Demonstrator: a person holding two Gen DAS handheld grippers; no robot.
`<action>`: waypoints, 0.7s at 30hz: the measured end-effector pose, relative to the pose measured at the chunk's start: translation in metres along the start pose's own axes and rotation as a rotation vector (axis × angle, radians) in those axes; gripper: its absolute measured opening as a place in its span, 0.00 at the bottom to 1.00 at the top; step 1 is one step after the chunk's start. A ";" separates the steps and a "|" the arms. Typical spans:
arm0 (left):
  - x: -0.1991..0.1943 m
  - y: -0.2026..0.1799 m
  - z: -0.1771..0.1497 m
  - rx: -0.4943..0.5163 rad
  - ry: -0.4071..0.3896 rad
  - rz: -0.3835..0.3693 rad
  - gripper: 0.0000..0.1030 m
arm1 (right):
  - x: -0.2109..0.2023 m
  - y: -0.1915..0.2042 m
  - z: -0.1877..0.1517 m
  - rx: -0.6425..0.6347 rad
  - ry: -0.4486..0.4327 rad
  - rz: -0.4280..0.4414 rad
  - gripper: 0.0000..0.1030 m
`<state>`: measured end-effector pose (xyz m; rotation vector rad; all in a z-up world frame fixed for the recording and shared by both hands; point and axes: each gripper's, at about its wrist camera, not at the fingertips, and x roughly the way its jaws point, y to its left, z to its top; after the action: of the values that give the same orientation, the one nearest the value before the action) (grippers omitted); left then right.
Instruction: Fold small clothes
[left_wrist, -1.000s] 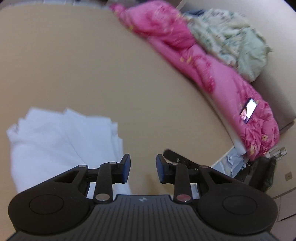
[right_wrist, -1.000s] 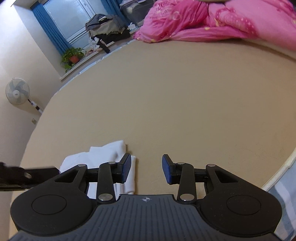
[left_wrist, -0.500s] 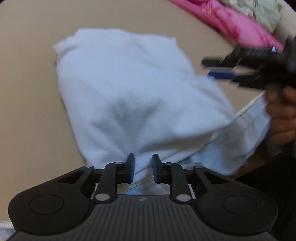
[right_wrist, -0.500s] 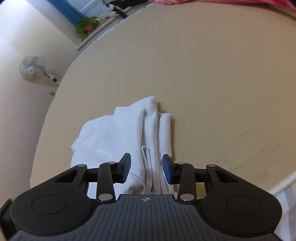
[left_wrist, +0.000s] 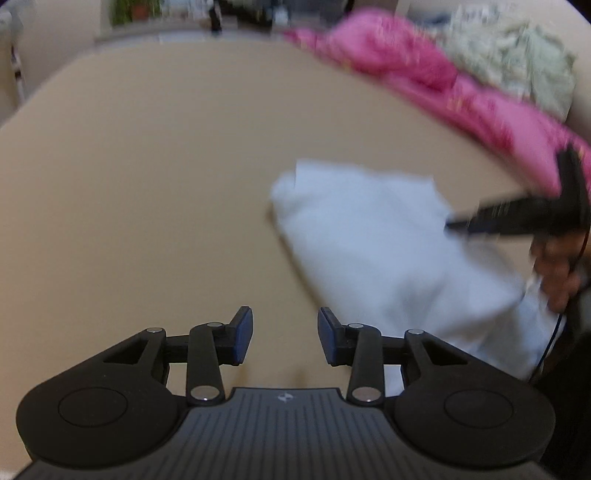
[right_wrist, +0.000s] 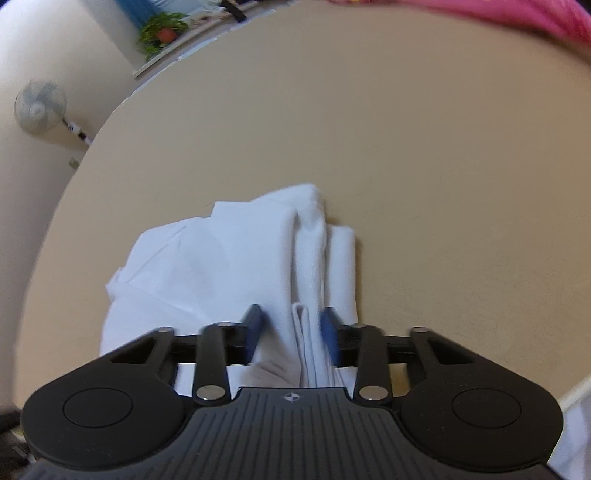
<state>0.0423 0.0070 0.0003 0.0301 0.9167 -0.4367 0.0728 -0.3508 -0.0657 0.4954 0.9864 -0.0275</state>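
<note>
Left wrist view: left gripper (left_wrist: 285, 335), jaws parted over bare tan surface (left_wrist: 147, 206), nothing between them; they have just been opening. White garment (left_wrist: 388, 251), loosely folded, lies right of centre on that surface, apart from these fingers. Right gripper (left_wrist: 476, 223), blurred, reaches into the garment's right side from the right edge, with a hand (left_wrist: 559, 275) below it. Pink quilt (left_wrist: 424, 70) and pale green bedding (left_wrist: 517, 62) heaped at upper right.

Right wrist view: right gripper (right_wrist: 291, 330), jaws just closing around a bunched ridge of the white garment (right_wrist: 229, 258); whether the blue pads (right_wrist: 253, 325) press it cannot be told. Fan (right_wrist: 38, 107) at left edge; potted plant (right_wrist: 162, 27) at upper left. No containers shown.
</note>
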 end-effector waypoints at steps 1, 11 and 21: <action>0.000 0.001 0.004 -0.018 -0.013 -0.021 0.42 | -0.001 0.003 -0.001 -0.018 -0.014 0.008 0.14; 0.026 -0.032 0.008 0.042 0.013 -0.105 0.43 | -0.037 -0.038 0.002 0.119 -0.133 -0.079 0.21; 0.054 -0.057 -0.003 0.068 0.069 -0.179 0.55 | -0.058 -0.071 -0.017 0.184 -0.039 0.062 0.39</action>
<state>0.0468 -0.0631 -0.0345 0.0255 0.9762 -0.6363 0.0097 -0.4186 -0.0540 0.6915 0.9346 -0.0724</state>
